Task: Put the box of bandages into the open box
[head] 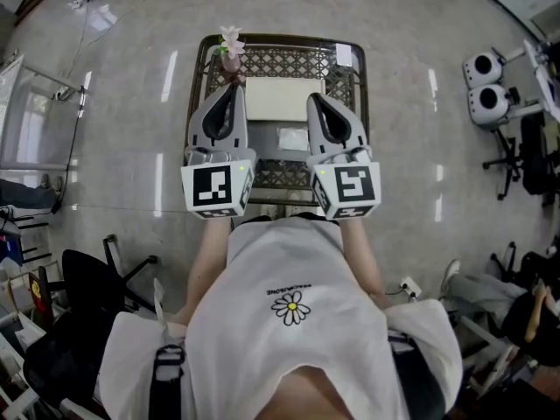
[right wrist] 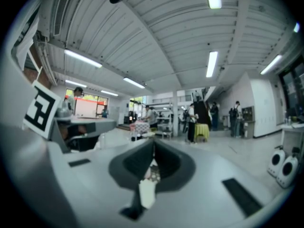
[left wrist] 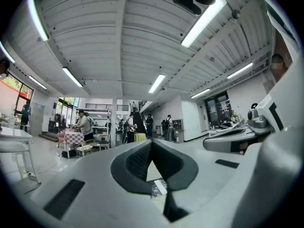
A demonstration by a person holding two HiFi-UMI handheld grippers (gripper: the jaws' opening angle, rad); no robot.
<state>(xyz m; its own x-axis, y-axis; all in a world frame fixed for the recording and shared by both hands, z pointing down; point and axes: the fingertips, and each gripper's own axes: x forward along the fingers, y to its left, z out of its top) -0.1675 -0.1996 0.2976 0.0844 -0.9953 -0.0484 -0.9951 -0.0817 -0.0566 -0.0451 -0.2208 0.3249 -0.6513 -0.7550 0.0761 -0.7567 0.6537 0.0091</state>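
1. The left tool [head: 232,88] is held level above the left side of the table [head: 278,61]. In the left gripper view its jaws meet at the tips [left wrist: 151,141] with nothing between them, so it carries nothing.
2. A flower [head: 232,40] stands at the table's far left corner, just beyond this tool and apart from the task.
3. The open box [head: 278,97] sits in the middle of the table, between the two tools. From above, its inside looks like one even pale surface, and I cannot make out a separate package in it.
4. A small pale box [head: 293,138] lies on the table just on the near side of the open box, touching it or nearly so. This may be the bandages the task names, still outside, or it may be a flap of the open box. The head view is too small to tell which.
5. A small white item [head: 343,55] lies at the table's far right corner, well apart from both.
6. The right tool [head: 312,100] is level above the right side. Its jaws are together [right wrist: 153,144] and hold nothing.
7. Judgement: no carry is under way. If the near pale box is the bandages, the whole pick and place is still to do. If not, the task may already be done.
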